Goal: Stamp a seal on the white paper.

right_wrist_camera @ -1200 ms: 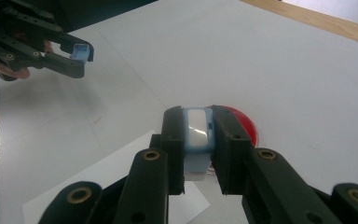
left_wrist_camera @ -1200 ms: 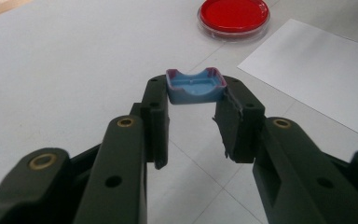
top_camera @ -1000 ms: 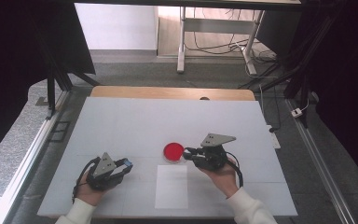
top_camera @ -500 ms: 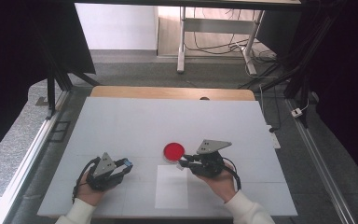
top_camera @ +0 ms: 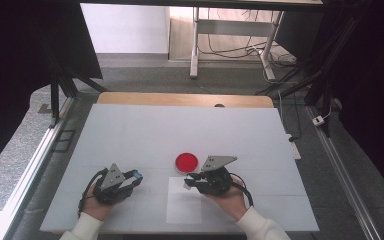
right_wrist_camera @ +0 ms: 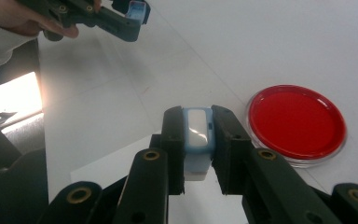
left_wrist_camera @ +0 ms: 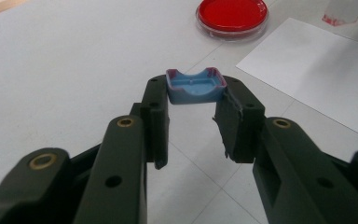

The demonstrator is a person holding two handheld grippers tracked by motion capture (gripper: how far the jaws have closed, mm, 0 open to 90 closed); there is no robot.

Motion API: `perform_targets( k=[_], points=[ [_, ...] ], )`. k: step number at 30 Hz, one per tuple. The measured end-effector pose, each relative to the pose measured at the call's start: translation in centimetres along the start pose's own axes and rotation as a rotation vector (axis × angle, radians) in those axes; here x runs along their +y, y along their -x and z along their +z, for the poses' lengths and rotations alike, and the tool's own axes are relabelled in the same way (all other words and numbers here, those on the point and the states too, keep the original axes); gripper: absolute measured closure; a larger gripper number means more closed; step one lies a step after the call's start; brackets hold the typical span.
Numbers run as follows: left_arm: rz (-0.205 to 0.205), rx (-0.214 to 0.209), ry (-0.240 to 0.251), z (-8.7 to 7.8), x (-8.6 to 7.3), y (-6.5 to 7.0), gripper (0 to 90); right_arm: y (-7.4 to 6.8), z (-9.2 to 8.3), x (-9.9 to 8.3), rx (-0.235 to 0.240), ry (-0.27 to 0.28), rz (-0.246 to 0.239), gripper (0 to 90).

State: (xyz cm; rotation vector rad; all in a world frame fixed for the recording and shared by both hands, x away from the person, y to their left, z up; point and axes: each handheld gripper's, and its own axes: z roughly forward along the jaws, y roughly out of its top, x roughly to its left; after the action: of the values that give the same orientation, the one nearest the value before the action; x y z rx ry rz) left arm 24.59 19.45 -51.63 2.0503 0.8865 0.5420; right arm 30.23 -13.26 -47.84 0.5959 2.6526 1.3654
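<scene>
Holding two small blue pieces over a white table

Sitting on a grey floor, the white table [top_camera: 130, 130] has a wooden strip [top_camera: 180, 99] along its far edge. Dark curtains hang at both sides, and a metal frame with loose cables stands behind. A white paper sheet [top_camera: 182, 212] lies near the front edge. A round red dish [top_camera: 186, 162] rests on the table just past the sheet.

The left gripper [top_camera: 135, 176] has its jaws closed on a little blue cap [left_wrist_camera: 195, 87] with a dark red rim. It hovers left of the sheet. The right gripper [top_camera: 187, 183] squeezes a small blue bottle [right_wrist_camera: 197, 135] between its jaws, above the top of the sheet and just beside the dish.

A second ago the right gripper was up beside the dish; now it has come a bit nearer the person and lower, over the sheet. The left gripper stayed put, and so did the dish
</scene>
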Motion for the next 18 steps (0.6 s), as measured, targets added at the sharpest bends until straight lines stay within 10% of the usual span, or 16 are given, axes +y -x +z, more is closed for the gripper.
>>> perform_targets(
  k=[18],
  points=[
    [0.001,-0.002,0.0,0.0,0.0,0.0,64.8,-0.8,1.2,-0.5,0.003,-0.059,-0.046,74.9]
  ],
)
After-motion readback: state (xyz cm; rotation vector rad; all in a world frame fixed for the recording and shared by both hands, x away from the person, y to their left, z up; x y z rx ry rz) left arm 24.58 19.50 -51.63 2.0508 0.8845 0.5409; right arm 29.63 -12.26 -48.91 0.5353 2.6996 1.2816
